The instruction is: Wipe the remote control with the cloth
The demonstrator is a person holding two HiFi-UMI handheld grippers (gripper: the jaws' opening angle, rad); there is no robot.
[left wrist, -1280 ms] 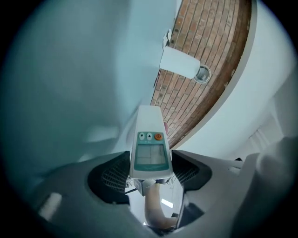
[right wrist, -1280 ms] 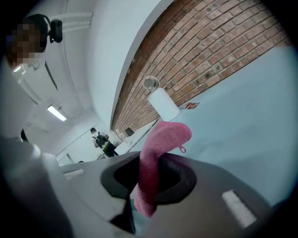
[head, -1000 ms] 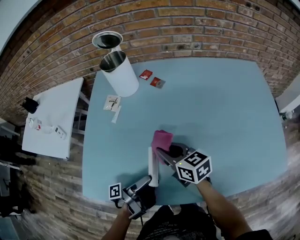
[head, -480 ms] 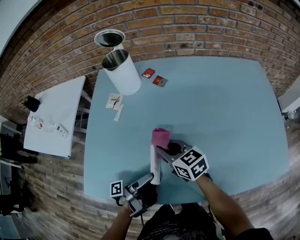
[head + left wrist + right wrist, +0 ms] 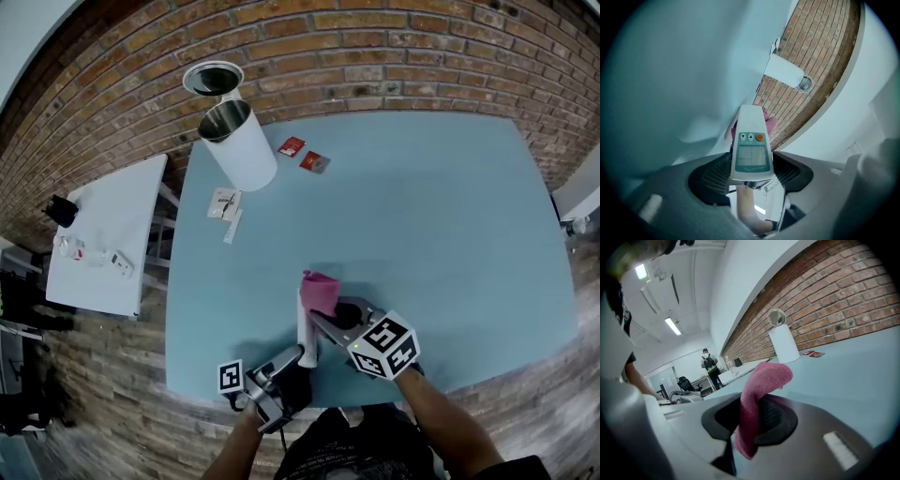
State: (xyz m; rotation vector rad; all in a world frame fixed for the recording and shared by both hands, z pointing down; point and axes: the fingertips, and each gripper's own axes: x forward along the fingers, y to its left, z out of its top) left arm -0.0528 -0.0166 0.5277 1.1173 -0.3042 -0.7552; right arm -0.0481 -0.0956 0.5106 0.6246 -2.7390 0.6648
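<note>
Left gripper [image 5: 751, 174] clamping the remote control [image 5: 751, 140] by its lower end, over the blue table [image 5: 431, 206]; right gripper [image 5: 749, 420] pinching the pink cloth [image 5: 761, 385], hanging just beside the remote's far end

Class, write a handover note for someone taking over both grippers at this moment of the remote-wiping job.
Left gripper: shut on the remote control, at its near end.
Right gripper: shut on the pink cloth.
The cloth sits at the remote's far end, over the blue table.
Done: both things are in hand.
Left: wipe along the remote; how much is already wiped cannot be told.
</note>
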